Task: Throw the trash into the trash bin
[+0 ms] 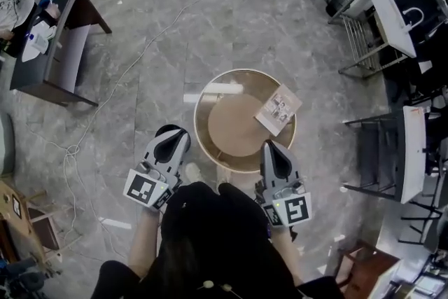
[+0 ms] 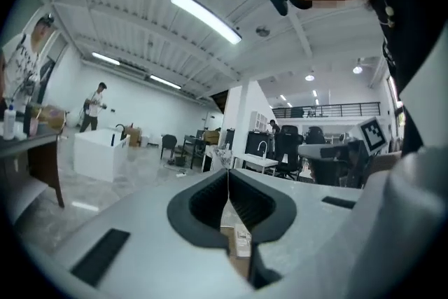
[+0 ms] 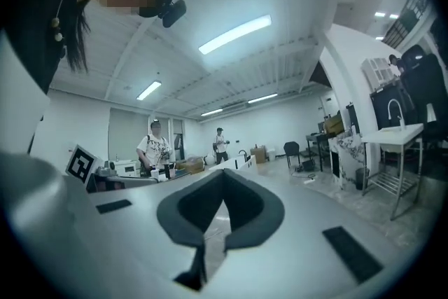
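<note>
We look steeply down on a round trash bin (image 1: 204, 108) with a pale rim and a tan bottom, standing on grey marbled floor. One piece of trash is in it: a small flat printed carton (image 1: 278, 109), pale with darker picture patches. It leans against the bin's right side, with one corner up at the rim. Its print is too small to read.

Just in front of the bin, the left gripper (image 1: 171, 129) and right gripper (image 1: 269, 145) have their jaws pressed together, with nothing between them. Each carries a cube with black-and-white square markers. The left gripper view shows the jaw tips meeting (image 2: 227, 175), and the right gripper view shows the same (image 3: 222, 175).
</note>
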Motion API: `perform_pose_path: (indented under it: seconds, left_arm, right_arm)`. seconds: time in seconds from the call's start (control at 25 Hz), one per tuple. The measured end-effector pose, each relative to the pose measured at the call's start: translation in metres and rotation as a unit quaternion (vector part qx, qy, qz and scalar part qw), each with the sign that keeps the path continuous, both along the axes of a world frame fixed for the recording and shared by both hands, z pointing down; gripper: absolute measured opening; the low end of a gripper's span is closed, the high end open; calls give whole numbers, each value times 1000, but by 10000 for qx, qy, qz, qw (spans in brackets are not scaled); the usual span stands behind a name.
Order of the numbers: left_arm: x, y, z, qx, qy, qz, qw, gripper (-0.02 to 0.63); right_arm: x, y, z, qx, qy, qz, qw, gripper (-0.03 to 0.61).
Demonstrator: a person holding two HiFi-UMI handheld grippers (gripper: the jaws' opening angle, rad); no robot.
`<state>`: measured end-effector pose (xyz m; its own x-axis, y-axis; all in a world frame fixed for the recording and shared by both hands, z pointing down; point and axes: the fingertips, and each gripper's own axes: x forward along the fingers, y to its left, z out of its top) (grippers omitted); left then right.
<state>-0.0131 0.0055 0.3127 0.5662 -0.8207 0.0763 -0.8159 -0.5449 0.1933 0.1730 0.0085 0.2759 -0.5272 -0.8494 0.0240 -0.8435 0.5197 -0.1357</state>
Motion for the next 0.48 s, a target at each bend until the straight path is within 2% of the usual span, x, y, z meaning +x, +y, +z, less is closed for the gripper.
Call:
perform_pose_path:
  seconds: [0.12,0.48]
  left_arm:
    - [8,0,-16,187,-253,86,9995,8]
    - [12,5,-28,241,-340,227,9989,8]
  right_arm:
    - [7,6,-15,177,-66,142,9997,2]
    - [29,10,-20,214,-211,426,9986,2]
